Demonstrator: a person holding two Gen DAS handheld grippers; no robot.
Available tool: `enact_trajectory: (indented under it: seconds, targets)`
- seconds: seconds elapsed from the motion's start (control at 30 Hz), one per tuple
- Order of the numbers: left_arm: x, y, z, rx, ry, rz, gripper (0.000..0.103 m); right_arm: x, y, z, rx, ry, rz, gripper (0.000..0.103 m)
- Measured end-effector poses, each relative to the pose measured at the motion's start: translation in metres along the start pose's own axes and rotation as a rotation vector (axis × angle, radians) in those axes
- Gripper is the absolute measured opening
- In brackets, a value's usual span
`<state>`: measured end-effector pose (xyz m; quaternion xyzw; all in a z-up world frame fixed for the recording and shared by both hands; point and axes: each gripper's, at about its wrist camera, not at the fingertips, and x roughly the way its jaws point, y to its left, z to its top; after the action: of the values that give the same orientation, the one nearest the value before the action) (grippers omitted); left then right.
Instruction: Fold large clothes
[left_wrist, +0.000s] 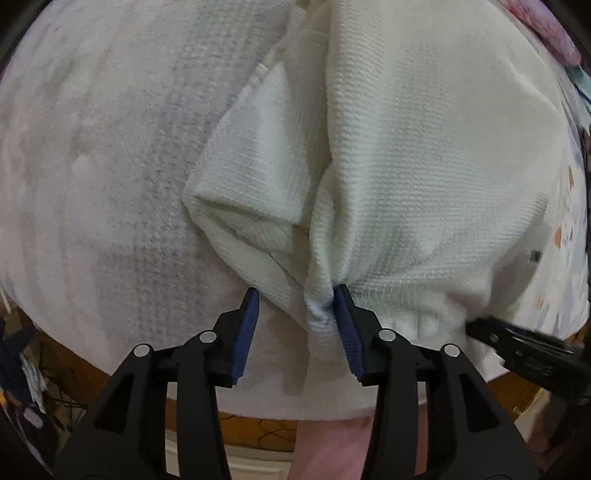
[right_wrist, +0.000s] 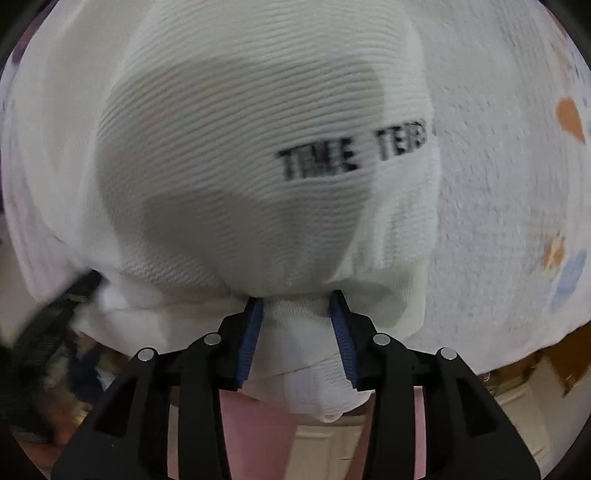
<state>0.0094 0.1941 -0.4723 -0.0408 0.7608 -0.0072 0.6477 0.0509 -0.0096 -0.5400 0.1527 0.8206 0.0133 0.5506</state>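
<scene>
A white ribbed garment (left_wrist: 406, 177) lies bunched on a white textured bed cover (left_wrist: 110, 166). My left gripper (left_wrist: 297, 295) has its jaws apart, with a fold of the garment's near edge between the blue pads (left_wrist: 345, 317). In the right wrist view the same garment (right_wrist: 240, 166) fills the middle, with black printed letters (right_wrist: 351, 151) on it. My right gripper (right_wrist: 297, 304) also has its jaws apart, with the garment's hem bunched between the pads (right_wrist: 341, 325). The right gripper shows at the right edge of the left wrist view (left_wrist: 524, 350).
The bed cover (right_wrist: 498, 221) has orange and blue prints at the right. A wooden bed edge (left_wrist: 258, 428) runs below the cover. Pink cloth (right_wrist: 258, 435) shows beneath the grippers. Dark clutter (right_wrist: 44, 332) lies at the left, and pink bedding (left_wrist: 546, 29) is at the far right.
</scene>
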Motion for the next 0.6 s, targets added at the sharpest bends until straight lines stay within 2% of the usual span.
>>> enact_trajectory:
  seconds: [0.07, 0.13, 0.2, 0.23, 0.33, 0.47, 0.53, 0.6]
  targets:
    - [-0.011, -0.004, 0.002, -0.001, -0.013, 0.005, 0.045, -0.009, -0.002, 0.0, 0.004, 0.009, 0.01, 0.038]
    - [-0.019, -0.003, 0.0, 0.024, -0.008, 0.024, 0.045, -0.018, -0.002, -0.003, -0.001, 0.018, 0.034, 0.044]
    - [-0.023, -0.003, -0.003, 0.016, -0.007, 0.013, 0.049, -0.036, -0.002, -0.007, -0.022, -0.02, 0.071, 0.076]
    - [-0.024, -0.005, -0.003, 0.009, 0.005, 0.011, 0.056, -0.045, -0.003, -0.01, -0.029, -0.047, 0.073, 0.08]
    - [-0.031, -0.011, 0.01, 0.016, 0.002, 0.022, 0.058, -0.069, -0.012, -0.012, -0.019, -0.098, 0.107, 0.083]
    - [-0.047, -0.013, 0.018, 0.017, -0.02, 0.006, 0.064, -0.087, -0.033, -0.012, 0.01, -0.162, 0.104, 0.088]
    - [-0.057, -0.011, 0.025, 0.014, -0.034, -0.011, 0.072, -0.097, -0.043, -0.012, 0.005, -0.205, 0.103, 0.094]
    - [-0.066, -0.009, 0.035, 0.02, -0.058, -0.028, 0.073, -0.111, -0.053, 0.005, -0.002, -0.248, 0.112, 0.094]
